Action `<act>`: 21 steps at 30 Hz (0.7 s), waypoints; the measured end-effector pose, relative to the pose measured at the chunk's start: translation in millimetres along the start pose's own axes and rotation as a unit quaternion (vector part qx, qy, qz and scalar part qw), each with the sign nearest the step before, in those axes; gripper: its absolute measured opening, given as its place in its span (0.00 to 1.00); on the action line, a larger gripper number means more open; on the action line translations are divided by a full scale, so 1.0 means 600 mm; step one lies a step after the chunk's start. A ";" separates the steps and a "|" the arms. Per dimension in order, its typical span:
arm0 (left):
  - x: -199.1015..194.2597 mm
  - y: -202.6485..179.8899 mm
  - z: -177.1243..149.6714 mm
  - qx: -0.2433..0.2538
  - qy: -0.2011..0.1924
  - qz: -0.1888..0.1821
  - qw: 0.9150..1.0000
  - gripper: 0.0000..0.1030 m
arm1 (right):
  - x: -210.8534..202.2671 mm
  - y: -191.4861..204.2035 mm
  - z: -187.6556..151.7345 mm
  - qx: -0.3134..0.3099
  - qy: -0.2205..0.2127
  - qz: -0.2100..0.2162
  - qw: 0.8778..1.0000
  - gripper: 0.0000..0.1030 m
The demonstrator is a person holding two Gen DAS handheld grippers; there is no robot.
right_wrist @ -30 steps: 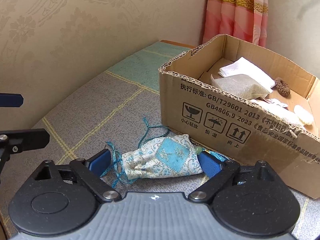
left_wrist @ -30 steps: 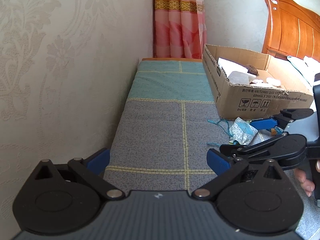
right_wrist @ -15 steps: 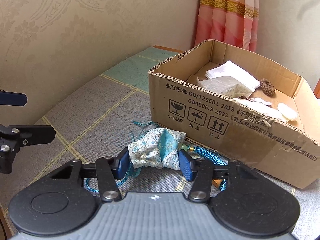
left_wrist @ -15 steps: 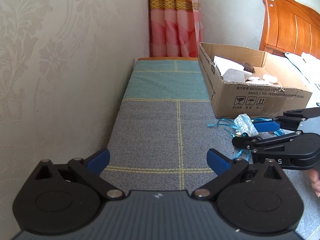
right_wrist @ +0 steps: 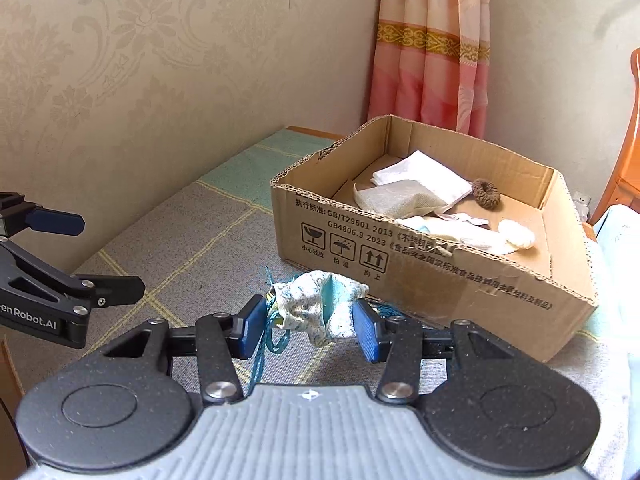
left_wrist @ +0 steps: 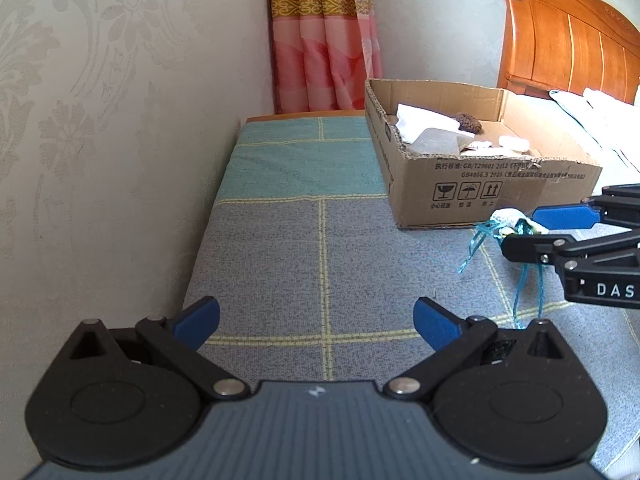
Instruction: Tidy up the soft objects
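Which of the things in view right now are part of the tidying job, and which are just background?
Part of the job:
- blue brocade pouch, gripped by the right gripper
- cardboard box
- white cloths and brown scrunchie in the box
- left gripper, open and empty

Just there:
- pink curtain
- wooden headboard
- checked cover

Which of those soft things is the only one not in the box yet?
The blue patterned drawstring pouch: it is pinched in the right gripper in front of the cardboard box, while the pale cloths and brown scrunchie lie inside.
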State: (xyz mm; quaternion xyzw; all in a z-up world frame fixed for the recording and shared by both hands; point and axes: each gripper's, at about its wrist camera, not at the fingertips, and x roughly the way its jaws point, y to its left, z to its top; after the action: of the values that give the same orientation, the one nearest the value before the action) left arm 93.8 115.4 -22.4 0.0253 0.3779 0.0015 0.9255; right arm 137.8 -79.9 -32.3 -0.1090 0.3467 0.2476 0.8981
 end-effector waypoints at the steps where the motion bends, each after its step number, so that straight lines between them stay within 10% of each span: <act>1: 0.001 -0.004 0.000 0.001 0.000 -0.005 1.000 0.99 | -0.008 -0.004 0.000 0.000 -0.004 -0.002 1.000 0.51; 13: 0.003 -0.044 0.002 0.026 0.007 -0.018 0.999 0.99 | -0.030 -0.040 -0.035 0.007 0.011 -0.023 1.000 0.47; 17: 0.005 -0.053 0.003 0.032 0.011 -0.018 0.999 0.99 | -0.021 -0.051 -0.043 0.028 0.016 -0.025 0.999 0.77; 21: 0.006 -0.061 0.004 0.038 0.013 -0.025 0.999 0.99 | 0.005 -0.065 -0.046 0.051 0.026 -0.025 0.998 0.79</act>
State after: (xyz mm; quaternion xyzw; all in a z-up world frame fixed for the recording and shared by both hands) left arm 97.3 78.8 -24.6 0.0510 0.3901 -0.0361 0.9186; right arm 144.2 -122.1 -54.1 -0.0780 0.3788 0.2040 0.8993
